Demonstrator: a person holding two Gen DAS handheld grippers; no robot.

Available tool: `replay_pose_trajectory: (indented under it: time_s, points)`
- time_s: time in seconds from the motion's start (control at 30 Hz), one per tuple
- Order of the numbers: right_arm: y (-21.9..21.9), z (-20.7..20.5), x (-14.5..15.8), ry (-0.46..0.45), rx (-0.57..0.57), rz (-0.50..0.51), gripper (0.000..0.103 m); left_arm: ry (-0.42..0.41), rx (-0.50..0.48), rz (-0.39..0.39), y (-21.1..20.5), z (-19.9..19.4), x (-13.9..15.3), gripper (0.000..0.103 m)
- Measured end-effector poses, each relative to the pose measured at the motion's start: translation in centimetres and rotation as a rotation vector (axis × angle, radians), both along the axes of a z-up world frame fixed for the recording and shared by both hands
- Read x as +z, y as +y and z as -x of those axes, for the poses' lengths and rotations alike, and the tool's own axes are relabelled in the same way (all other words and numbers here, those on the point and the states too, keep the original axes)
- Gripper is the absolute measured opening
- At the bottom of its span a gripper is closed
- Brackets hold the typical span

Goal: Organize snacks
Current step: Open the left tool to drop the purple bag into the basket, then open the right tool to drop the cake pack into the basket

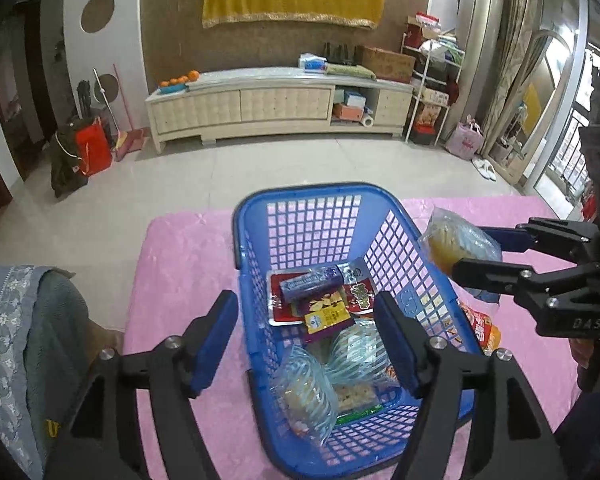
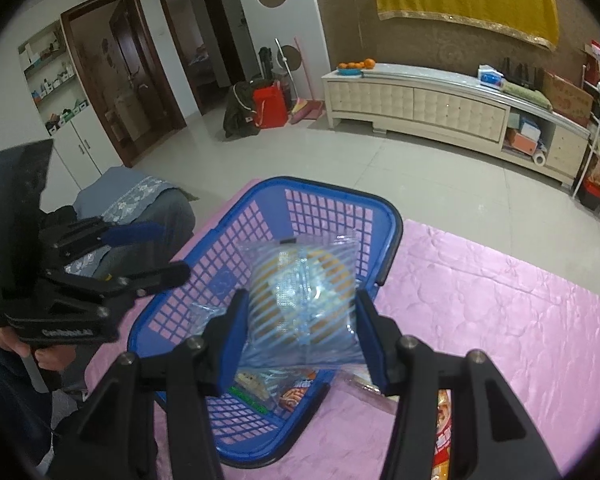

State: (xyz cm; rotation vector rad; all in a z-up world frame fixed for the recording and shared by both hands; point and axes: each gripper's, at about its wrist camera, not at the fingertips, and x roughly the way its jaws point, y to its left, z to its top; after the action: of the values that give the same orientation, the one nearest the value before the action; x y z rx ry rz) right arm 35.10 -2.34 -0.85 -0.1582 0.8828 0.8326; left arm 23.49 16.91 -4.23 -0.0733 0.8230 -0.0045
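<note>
A blue plastic basket [image 1: 256, 216] [image 2: 384, 216] stands on the pink tablecloth [image 1: 188, 248]. It holds several snack packs, among them a purple bar [image 1: 312, 282] on a red pack and clear blue-striped bags [image 1: 308, 392]. My left gripper [image 1: 306, 338] is open and empty, its fingers straddling the basket's left wall. My right gripper [image 2: 300, 320] [image 1: 476, 252] is shut on a clear blue-striped bag of yellow pastry [image 2: 304, 292] [image 1: 456, 240], held above the basket's right rim.
A red and orange snack pack [image 1: 482, 326] [image 2: 444, 432] lies on the cloth right of the basket. A chair with grey-blue cloth [image 1: 28, 340] stands at the table's left. A cream TV cabinet [image 1: 276, 104] stands across the tiled floor.
</note>
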Motion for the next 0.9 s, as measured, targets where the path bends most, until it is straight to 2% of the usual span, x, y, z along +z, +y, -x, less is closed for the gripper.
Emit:
replay_pose_trajectory:
  time_s: [0.23,0.53,0.9]
  points:
    - [2.3,0.6,0.0,0.003,0.035,0.029,0.057,-0.018,0.030,-0.006,1.7,1.8,0.3,0.072]
    - [6.4,1.2,-3.1,0.045,0.085,0.124,0.057,-0.001,0.060,0.018,3.5,2.4,-1.3,0.072]
    - [7.8,1.5,-5.6,0.088,0.102,0.189,0.057,0.026,0.062,0.037,4.1,2.2,-2.7,0.072]
